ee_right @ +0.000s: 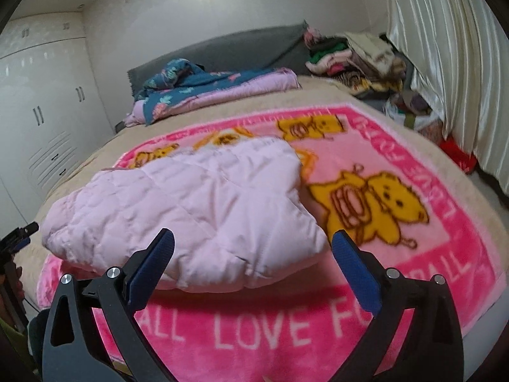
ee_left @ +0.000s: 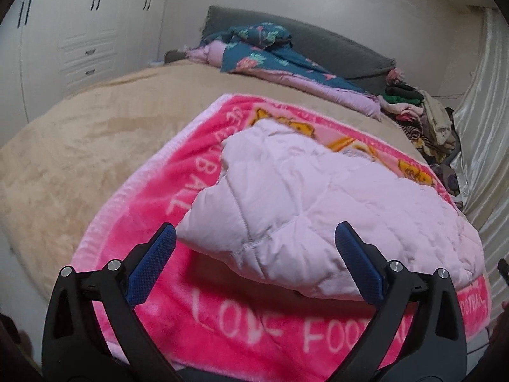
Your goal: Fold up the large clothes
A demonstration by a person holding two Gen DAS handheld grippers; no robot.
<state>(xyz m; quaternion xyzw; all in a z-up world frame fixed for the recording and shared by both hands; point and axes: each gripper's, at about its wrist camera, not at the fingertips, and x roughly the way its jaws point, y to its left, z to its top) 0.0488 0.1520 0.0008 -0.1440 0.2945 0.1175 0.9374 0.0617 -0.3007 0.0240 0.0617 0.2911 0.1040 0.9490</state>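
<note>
A pale pink quilted jacket point(ee_left: 318, 210) lies folded into a bundle on a bright pink blanket point(ee_left: 152, 197) with yellow bears and white lettering. My left gripper point(ee_left: 256, 238) hangs just in front of the jacket's near left corner, jaws wide open, nothing between the blue pads. In the right wrist view the same jacket point(ee_right: 197, 203) rests on the blanket point(ee_right: 397, 254). My right gripper point(ee_right: 253, 240) stands wide open before the jacket's near right edge, clear of the fabric.
The blanket covers a beige bed point(ee_left: 79, 146). A teal and lilac quilt point(ee_left: 270, 60) lies by the grey headboard point(ee_left: 334, 44). A clothes pile point(ee_right: 356, 60) sits at the far corner next to shiny curtains point(ee_right: 445, 63). White wardrobes point(ee_left: 63, 31) line the left wall.
</note>
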